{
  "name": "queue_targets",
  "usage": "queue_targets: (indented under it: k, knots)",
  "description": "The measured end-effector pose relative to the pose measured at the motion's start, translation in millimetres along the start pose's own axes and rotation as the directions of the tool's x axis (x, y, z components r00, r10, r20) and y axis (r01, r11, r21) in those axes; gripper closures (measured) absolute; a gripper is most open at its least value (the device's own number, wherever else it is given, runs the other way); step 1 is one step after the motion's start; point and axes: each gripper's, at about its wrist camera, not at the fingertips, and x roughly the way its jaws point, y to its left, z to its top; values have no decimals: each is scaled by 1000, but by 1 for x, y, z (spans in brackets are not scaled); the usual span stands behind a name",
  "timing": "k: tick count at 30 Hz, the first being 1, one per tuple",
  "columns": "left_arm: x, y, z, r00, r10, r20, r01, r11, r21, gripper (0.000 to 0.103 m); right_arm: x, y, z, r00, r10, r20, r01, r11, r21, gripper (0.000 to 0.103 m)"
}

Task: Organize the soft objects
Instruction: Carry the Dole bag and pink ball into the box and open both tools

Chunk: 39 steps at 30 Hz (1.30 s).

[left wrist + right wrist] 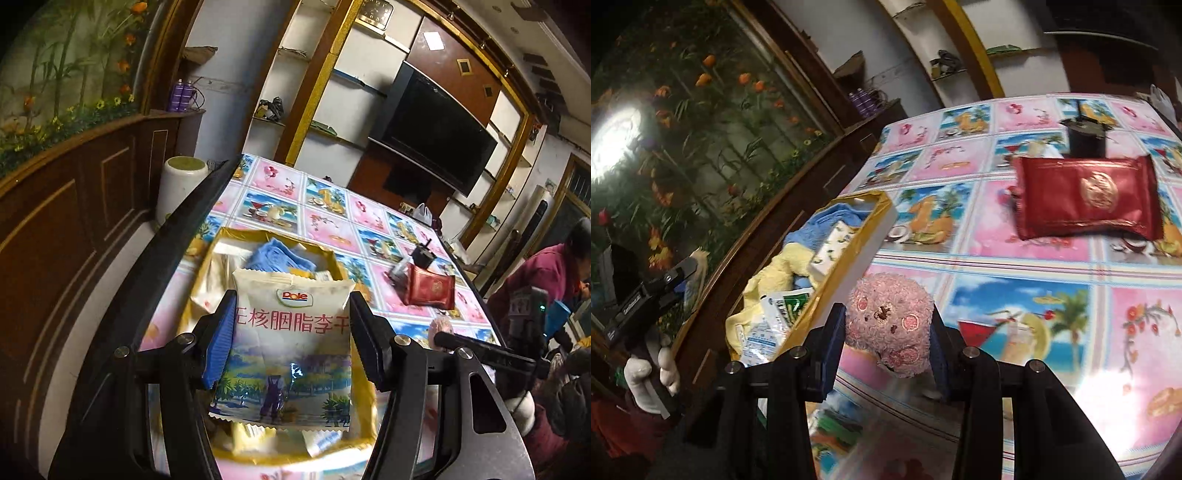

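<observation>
Snack packet (291,354) and pink plush (890,328) sit clenched in left and right fingers, seemingly bound for the gold-rimmed box (207,266).

The snack pouch (291,354) covers most of the gold-rimmed box (207,266), so the contents beneath it cannot be told. The far blue cloth (277,254) shows only in part. In the right wrist view the pink plush toy (890,325) is hidden at its near end by the gripper frame. The red packet (1086,199) is blurred, its emblem unreadable. The black object (1086,136) beyond it is too blurred to identify.
</observation>
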Motion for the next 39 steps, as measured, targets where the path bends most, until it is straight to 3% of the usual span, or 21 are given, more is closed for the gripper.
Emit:
queue_targets:
  k: [7, 12, 16, 20, 24, 27, 30, 32, 35, 37, 39]
  knots:
    - [62, 25, 36, 997, 3, -74, -6, 999, -42, 43, 56, 70, 18, 996, 54, -75, -63, 990, -127, 60]
    - [117, 48, 59, 986, 24, -163, -39, 995, -90, 43, 99, 94, 21, 988, 61, -141, -84, 983, -164, 60]
    - [152, 62, 63, 973, 49, -227, -75, 991, -109, 40, 126, 102, 21, 983, 43, -178, -76, 980, -183, 60]
    - [162, 62, 62, 970, 11, -245, -44, 991, -129, 37, 141, 111, 24, 986, -22, -163, -21, 965, -261, 55]
    - [154, 55, 66, 976, 43, -212, -66, 992, -106, 35, 137, 114, 26, 990, -21, -136, -18, 960, -280, 43]
    - [140, 48, 68, 978, 82, -190, -100, 991, -89, 35, 127, 111, 27, 993, 11, -119, -42, 963, -266, 41]
    - [120, 27, 65, 970, 191, -151, -195, 981, -12, 34, 110, 110, 24, 996, 21, -85, -43, 962, -268, 41]
    - [104, 7, 59, 956, 274, -105, -268, 961, 63, 34, 95, 108, 19, 997, 33, -64, -49, 961, -271, 41]
    - [80, -25, 44, 919, 394, -5, -388, 906, 168, 34, 76, 102, 9, 999, 16, -34, -25, 958, -287, 36]
    - [66, -44, 32, 892, 448, 58, -450, 869, 206, 34, 67, 95, 3, 1000, -2, -22, -5, 956, -292, 34]
    - [56, -58, 21, 878, 470, 96, -479, 849, 222, 34, 60, 87, -2, 1000, -11, -22, 5, 960, -279, 34]
